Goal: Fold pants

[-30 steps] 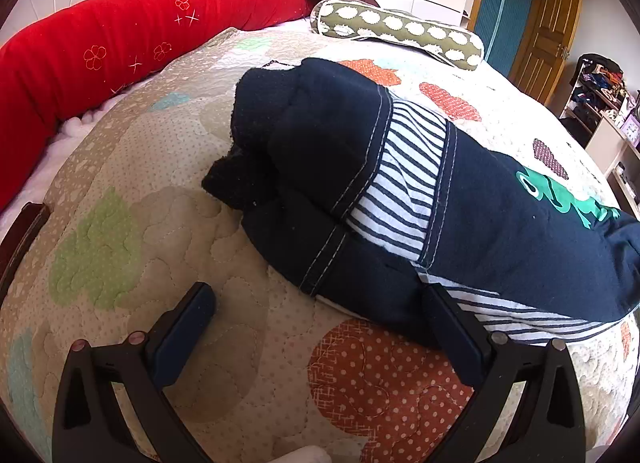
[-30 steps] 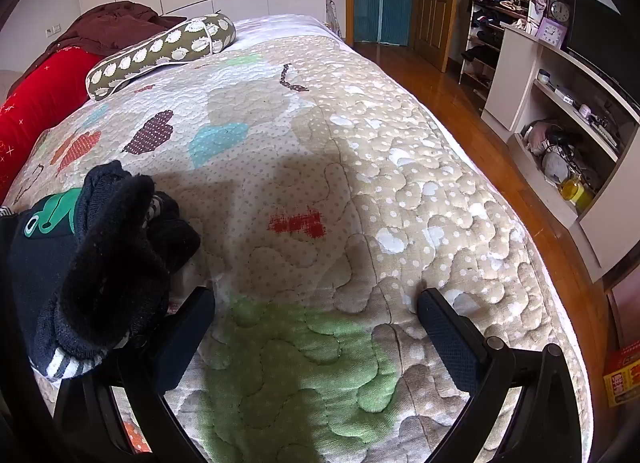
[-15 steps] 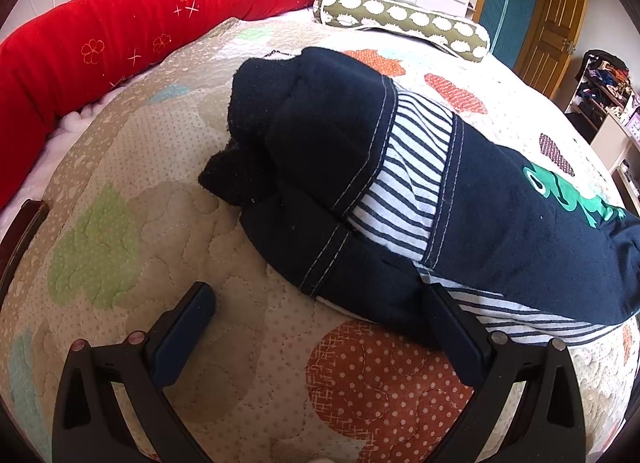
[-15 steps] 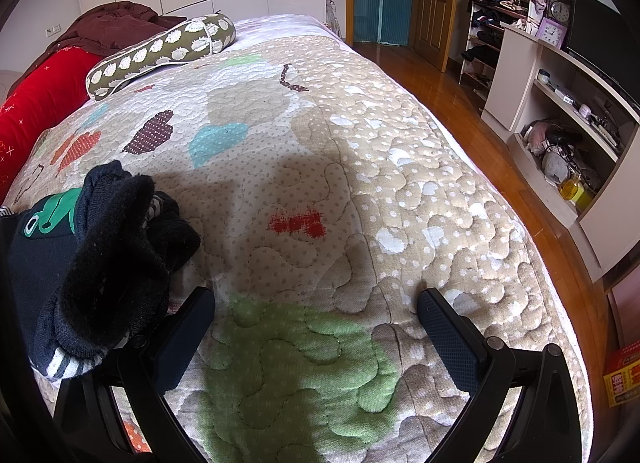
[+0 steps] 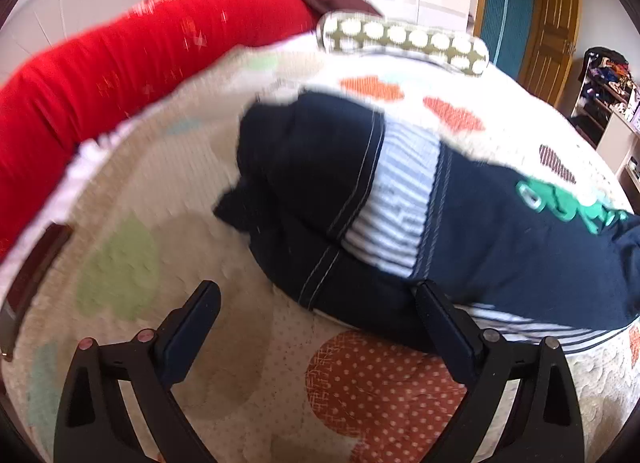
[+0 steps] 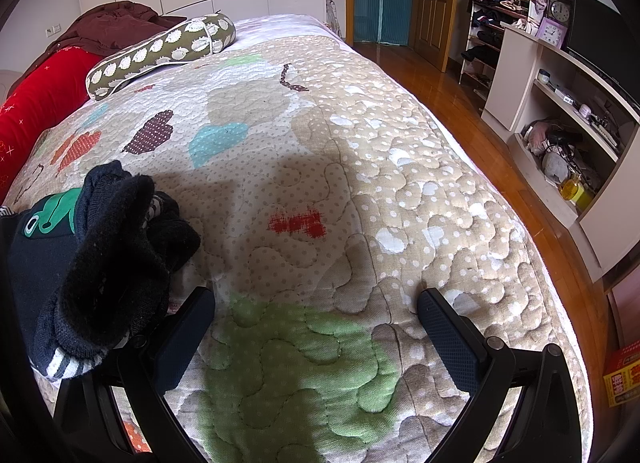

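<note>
The left wrist view, somewhat blurred, shows the navy pants (image 5: 460,223) lying bunched on the quilted bed (image 5: 132,191), with a white-and-blue striped band across the middle and a green figure printed toward the right end. The left tool (image 5: 316,319) sits low over the quilt with its two fingers spread wide; the right finger (image 5: 444,327) lies against the near edge of the pants, and the left finger (image 5: 192,327) stands clear over bare quilt. Behind the pants, a long red bolster (image 5: 120,63) runs along the left of the bed and a green pillow with white spots (image 5: 404,43) lies across the far end.
</note>
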The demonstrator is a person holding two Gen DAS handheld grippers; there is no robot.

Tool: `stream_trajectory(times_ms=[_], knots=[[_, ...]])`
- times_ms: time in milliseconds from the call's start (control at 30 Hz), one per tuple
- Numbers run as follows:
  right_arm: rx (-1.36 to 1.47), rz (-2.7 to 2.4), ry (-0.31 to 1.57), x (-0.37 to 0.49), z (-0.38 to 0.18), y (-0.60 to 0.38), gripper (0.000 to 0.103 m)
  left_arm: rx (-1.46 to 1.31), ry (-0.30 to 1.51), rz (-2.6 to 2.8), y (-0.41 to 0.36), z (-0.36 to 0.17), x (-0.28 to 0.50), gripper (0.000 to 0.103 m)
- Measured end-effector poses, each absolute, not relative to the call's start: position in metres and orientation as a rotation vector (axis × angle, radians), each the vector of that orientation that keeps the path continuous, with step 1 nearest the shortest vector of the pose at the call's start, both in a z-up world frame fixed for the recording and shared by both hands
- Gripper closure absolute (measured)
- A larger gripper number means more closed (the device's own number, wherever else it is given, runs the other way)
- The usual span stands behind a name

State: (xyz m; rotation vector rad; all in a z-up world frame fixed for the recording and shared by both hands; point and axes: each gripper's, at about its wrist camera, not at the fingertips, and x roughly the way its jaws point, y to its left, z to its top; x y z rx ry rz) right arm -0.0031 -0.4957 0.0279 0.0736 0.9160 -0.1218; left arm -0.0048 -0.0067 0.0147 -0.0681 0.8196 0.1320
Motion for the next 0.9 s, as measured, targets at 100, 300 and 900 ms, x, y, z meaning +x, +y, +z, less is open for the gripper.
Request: stream_trajectory(times_ms=[100,300,900], knots=[[0.074,-0.122,0.916,-0.003,0.028,-0.496,0.0,-0.099,0.755,0.118,-0.009,0.033,-0.02,0.005],[0.074,-0.121,0.916,-0.004,0.028,-0.497,0.0,-0.094,0.691,0.117,-0.023,0.066,-0.06,0.005],[0.402,0.089,0.849,-0.119,0.041,-0.506,0.0,-0.041,0.583,0.126,-0.056,0.142,-0.149,0.005]])
